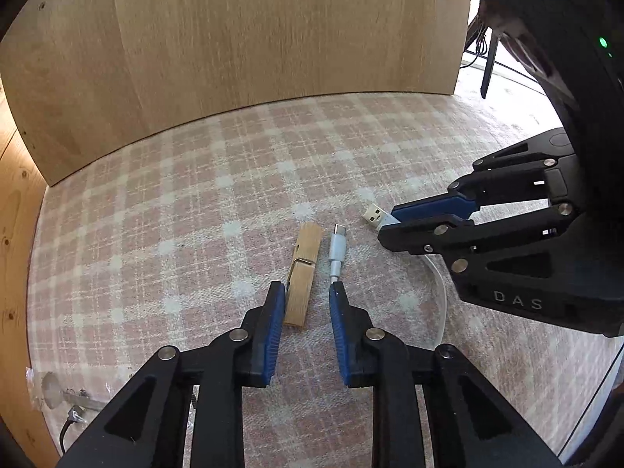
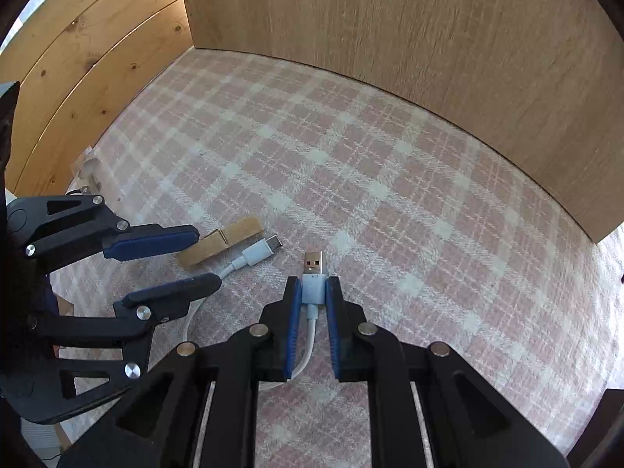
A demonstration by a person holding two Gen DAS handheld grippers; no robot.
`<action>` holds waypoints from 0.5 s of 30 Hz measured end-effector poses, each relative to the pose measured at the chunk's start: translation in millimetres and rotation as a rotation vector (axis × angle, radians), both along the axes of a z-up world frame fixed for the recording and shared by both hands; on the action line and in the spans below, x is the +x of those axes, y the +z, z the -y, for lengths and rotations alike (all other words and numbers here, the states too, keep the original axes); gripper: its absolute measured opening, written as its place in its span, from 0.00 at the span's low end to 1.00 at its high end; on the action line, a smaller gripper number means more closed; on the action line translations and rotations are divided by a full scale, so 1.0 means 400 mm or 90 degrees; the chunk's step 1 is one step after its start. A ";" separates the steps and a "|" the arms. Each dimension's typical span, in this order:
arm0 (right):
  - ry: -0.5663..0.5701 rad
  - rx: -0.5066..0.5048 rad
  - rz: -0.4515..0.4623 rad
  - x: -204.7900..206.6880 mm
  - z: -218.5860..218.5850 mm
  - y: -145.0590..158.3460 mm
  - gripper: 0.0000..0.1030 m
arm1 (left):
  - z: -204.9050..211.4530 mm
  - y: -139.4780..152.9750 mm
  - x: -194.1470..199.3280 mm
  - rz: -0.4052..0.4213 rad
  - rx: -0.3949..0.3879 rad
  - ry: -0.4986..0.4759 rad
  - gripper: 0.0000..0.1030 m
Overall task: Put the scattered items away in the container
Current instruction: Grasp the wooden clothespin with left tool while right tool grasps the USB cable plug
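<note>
right gripper (image 2: 314,286) jaws clamp the usb-a plug (image 2: 313,273) of the white cable (image 2: 308,345). left gripper (image 1: 304,298) jaws open, wooden clothespin (image 1: 302,273) and usb-c plug (image 1: 337,249) lying between them on the checked tabletop (image 2: 351,156).

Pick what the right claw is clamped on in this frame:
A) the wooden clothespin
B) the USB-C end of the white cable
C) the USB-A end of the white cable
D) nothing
C: the right claw is shut on the USB-A plug; the clothespin and USB-C plug lie free.
</note>
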State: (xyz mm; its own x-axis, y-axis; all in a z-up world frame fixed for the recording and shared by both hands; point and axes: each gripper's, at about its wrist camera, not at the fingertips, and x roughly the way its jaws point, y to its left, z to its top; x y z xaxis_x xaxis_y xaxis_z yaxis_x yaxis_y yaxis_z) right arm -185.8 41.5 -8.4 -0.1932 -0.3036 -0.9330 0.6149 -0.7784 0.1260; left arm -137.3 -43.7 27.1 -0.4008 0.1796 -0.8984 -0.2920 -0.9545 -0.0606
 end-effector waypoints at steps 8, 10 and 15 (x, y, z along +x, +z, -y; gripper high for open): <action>-0.016 -0.001 0.009 -0.014 -0.046 0.003 0.12 | 0.014 -0.014 -0.009 -0.009 -0.015 -0.013 0.11; -0.022 -0.010 0.008 -0.014 -0.056 0.010 0.12 | 0.015 -0.011 -0.011 -0.006 -0.006 -0.007 0.10; -0.032 -0.055 0.004 -0.001 -0.100 0.056 0.12 | 0.020 0.029 0.010 -0.017 0.035 0.004 0.10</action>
State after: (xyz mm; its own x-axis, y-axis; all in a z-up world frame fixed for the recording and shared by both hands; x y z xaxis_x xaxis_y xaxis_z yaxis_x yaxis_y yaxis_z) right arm -186.1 81.7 14.1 -0.2039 -0.3724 -0.9054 0.5738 -0.7948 0.1976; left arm -133.2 -51.7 38.7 -0.4258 0.2264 -0.8760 -0.2883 -0.9517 -0.1058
